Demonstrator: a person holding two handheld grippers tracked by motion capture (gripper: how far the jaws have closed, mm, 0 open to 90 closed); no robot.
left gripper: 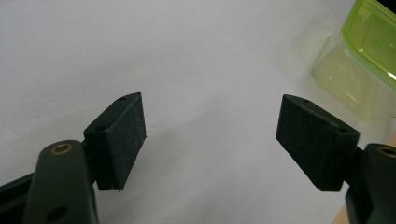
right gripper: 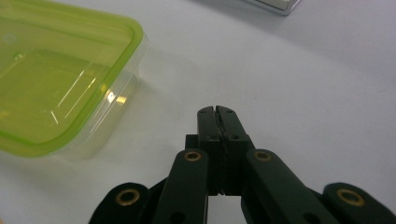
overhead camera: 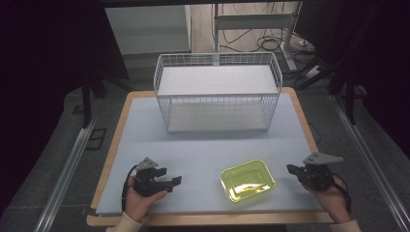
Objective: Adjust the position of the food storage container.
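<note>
The left gripper (overhead camera: pixel 170 178) has its jaws spread wide with nothing between them, above bare white tabletop (overhead camera: pixel 203 145). The right gripper (overhead camera: pixel 291 168) has its jaws pressed flat together, also holding nothing.

Between the two grippers, near the front edge of the tabletop, sits a shallow yellow-green plastic container (overhead camera: pixel 248 180), rectangular with rounded corners and translucent sides. Its long axis runs roughly across the tabletop, from one gripper toward the other, slightly skewed. In the left gripper view the container (left gripper: pixel 369 56) lies ahead and to the right of the jaws, well apart from them. In the right gripper view the container (right gripper: pixel 60 74) lies ahead and to the left, near the jaws but not touching. The right gripper looks the nearer of the two; it would need to open before it could take the rim.

Behind the container, toward the back of the tabletop, stands a white wire basket (overhead camera: pixel 217 92) with a flat white panel inside.

The container is cut off at the frame edge in both gripper views. Whether it carries a lid or is an open tray is hard to tell.
</note>
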